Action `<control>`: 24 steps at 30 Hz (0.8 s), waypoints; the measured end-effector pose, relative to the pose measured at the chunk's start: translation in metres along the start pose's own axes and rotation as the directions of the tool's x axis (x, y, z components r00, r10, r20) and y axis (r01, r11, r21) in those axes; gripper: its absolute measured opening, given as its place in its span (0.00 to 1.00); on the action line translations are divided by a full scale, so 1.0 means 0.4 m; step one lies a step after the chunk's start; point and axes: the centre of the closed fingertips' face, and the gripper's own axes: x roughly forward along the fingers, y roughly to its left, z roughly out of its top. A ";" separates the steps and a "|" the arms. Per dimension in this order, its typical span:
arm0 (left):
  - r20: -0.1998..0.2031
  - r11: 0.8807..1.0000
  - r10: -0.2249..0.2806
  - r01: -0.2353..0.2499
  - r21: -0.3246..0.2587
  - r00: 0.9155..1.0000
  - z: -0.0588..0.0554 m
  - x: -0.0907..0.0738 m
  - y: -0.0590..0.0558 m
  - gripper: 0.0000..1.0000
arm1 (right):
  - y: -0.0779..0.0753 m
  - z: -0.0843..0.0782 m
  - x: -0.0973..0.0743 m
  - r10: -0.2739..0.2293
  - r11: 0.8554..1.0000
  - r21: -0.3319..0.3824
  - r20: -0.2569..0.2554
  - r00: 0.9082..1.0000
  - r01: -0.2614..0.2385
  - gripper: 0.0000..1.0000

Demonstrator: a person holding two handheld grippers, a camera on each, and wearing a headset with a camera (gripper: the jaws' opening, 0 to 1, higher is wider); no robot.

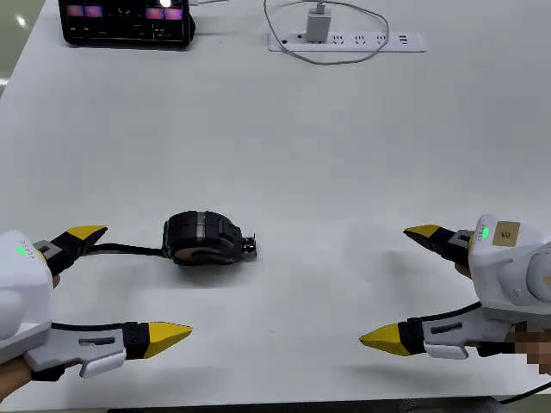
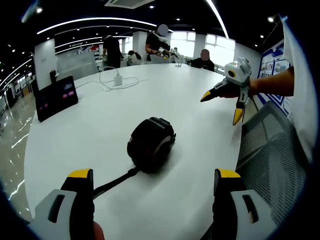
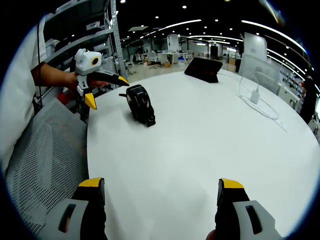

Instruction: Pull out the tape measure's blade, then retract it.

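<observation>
Item: left gripper (image 1: 148, 279), lower left of the head view, fingers (image 1: 164, 334) spread wide and grasping nothing. Item: right gripper (image 1: 382, 286), lower right, fingers likewise spread and unloaded, well apart from the work. Item: tape measure (image 1: 205, 238), black case, resting on the white tabletop (image 1: 344, 155) left of centre, just beyond the left gripper's yellow tips; blade fully wound in, with its hook tab (image 1: 250, 247) showing at the case's right end, pointing toward the right gripper. Item: black strap (image 1: 129, 250), trailing from the case's left side to the left gripper's upper finger; contact cannot be told. Far edge: dark device with a pink-lit screen (image 1: 125, 19) at upper left, power strip (image 1: 362, 40) with a white charger (image 1: 318, 24) and looped cable (image 1: 284, 43) at upper centre. Hazards, as judged: the case lies unpinned, so a pull on the tab would likely drag the whole unit; the tab is small, and tapered tips may slip off it; the strap may snag the left finger; an unchecked retraction could whip the blade or skid the case.
</observation>
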 end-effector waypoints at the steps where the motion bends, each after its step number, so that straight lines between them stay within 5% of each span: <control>1: -0.001 1.000 -0.003 0.003 0.002 1.000 0.001 0.001 0.000 0.98 | -0.001 0.002 0.001 0.002 1.000 -0.003 0.000 1.000 -0.002 0.92; 24: -0.021 0.996 -0.037 0.038 0.084 0.999 0.034 0.030 0.015 0.95 | -0.013 0.054 0.034 0.055 0.996 -0.075 -0.014 0.998 -0.056 0.89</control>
